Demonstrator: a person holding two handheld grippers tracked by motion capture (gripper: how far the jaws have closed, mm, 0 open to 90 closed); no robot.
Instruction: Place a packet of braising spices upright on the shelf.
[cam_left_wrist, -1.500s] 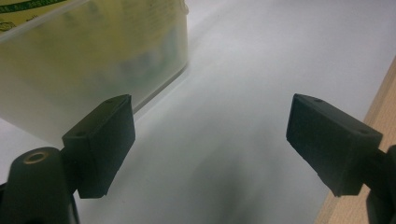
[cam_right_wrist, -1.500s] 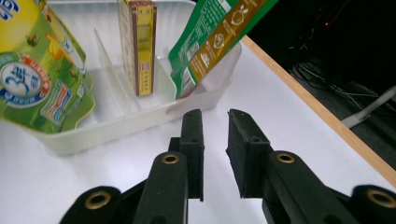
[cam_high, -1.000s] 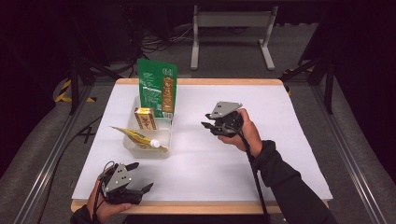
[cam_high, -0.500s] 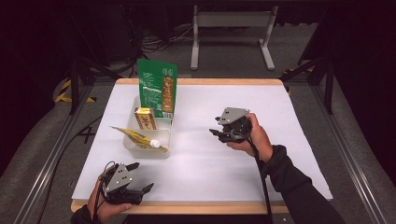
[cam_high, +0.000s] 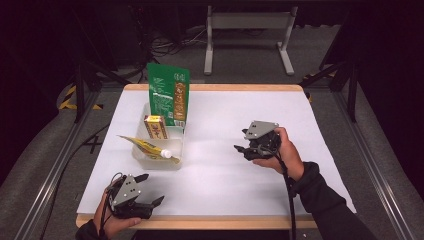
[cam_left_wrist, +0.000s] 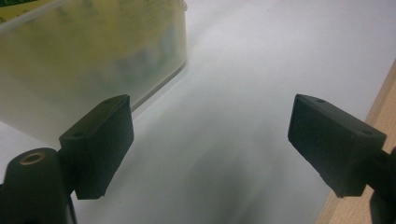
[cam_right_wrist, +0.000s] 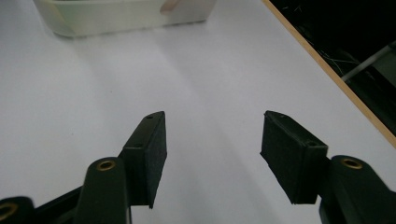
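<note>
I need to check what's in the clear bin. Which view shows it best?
The high view: the bin is seen whole from above, with a pouch, a box and a tube inside. The left gripper view shows its blurred wall; the right gripper view shows one edge.

Black gripper (cam_high: 243, 144), grey plate, dark sleeve (cam_high: 320, 192).

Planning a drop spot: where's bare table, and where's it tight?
Free: the white table right of the green pouch, around the right claw; also the strip between the clear bin and left claw. Crowded: the bin itself, holding pouch, small box and tube.
</note>
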